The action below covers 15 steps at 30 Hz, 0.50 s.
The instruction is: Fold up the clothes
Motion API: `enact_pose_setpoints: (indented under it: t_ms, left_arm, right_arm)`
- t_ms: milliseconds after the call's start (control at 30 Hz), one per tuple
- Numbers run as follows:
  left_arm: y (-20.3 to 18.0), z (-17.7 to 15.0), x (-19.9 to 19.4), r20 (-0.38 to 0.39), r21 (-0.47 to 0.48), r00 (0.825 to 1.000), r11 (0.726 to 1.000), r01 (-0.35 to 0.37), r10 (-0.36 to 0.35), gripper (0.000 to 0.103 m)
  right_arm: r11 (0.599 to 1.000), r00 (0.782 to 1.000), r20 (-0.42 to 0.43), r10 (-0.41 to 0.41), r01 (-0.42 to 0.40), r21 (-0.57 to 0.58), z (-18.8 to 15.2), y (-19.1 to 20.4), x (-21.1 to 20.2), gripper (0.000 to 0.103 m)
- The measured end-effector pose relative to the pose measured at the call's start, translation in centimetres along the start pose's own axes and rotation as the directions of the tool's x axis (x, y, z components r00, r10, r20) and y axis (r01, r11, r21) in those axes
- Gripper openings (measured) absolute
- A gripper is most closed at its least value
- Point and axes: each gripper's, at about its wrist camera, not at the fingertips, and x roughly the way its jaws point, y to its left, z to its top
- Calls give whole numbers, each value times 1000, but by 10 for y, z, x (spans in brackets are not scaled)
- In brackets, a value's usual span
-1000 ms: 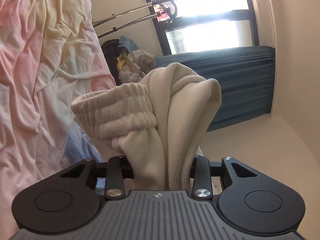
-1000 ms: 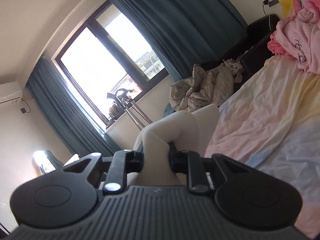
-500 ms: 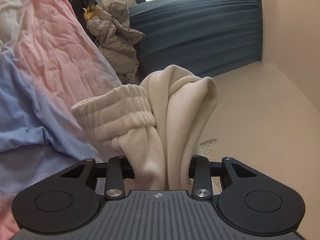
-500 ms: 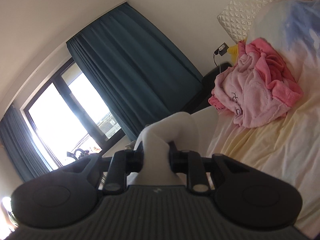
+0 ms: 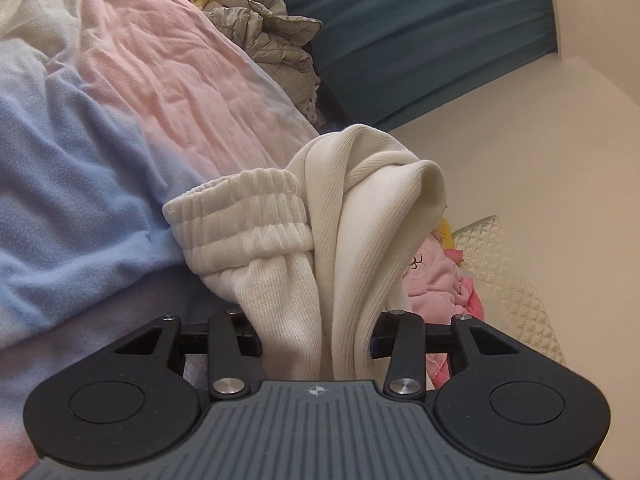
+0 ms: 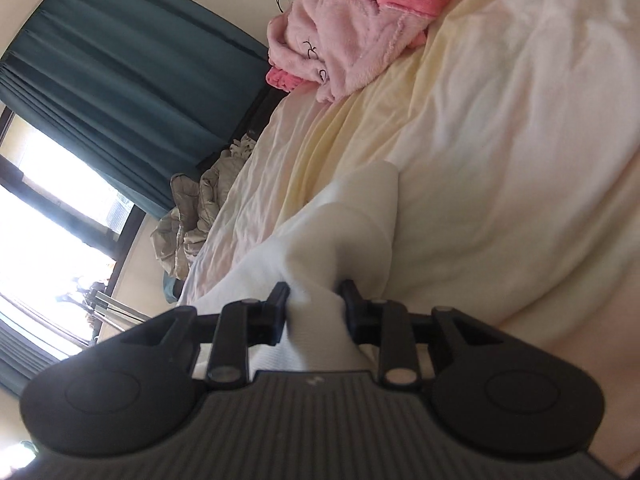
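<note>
Sweater [image 5: 352, 240] bunched up and pinched in both grippers, held just above the bed [image 5: 120, 128]. Left gripper [image 5: 316, 340] clamps the ribbed cuff end, right gripper [image 6: 314, 304] squeezes a plain white fold [image 6: 340, 236]. Pink robe [image 6: 352, 16] lies by the curtain [image 6: 120, 60].

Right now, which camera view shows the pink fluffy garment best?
The right wrist view: the pink fluffy garment lies open on the bed sheet, near the teal curtain. In the left wrist view only a small part shows, behind the cream garment.
</note>
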Motion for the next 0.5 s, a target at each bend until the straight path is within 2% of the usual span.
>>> enact_pose_setpoints:
  t_ms: [33,100,133,167,200,267,367,500]
  left_arm:
    - [-3,2,-4,-11,21,1000,1000,-5,6,53]
    - [-12,5,-21,-31,84,999,996,-25,28,70]
    - [-17,6,-30,-40,115,998,993,-34,39,73]
    - [-22,8,-40,-22,157,998,986,-54,58,76]
    - [-27,11,-50,-3,198,997,977,-74,76,82]
    - [-38,17,-77,54,270,995,958,-100,88,91]
    - [-50,30,-114,117,347,988,928,-136,101,93]
    - [-65,44,-167,185,424,973,882,-207,140,95]
  right_arm:
    - [1000,1000,13,-12,12,-2,0,3,-3,38]
    - [999,998,54,-42,43,-20,2,10,-12,41]
    - [998,995,85,-57,60,-37,3,15,-17,49]
    - [996,992,112,-62,68,-52,3,20,-22,62]
    - [995,988,137,-64,74,-67,2,24,-27,65]
    - [990,983,177,-58,79,-115,1,36,-37,65]
    - [968,977,211,-34,85,-237,-7,63,-51,65]
    - [920,982,180,63,13,-391,-30,108,-77,65]
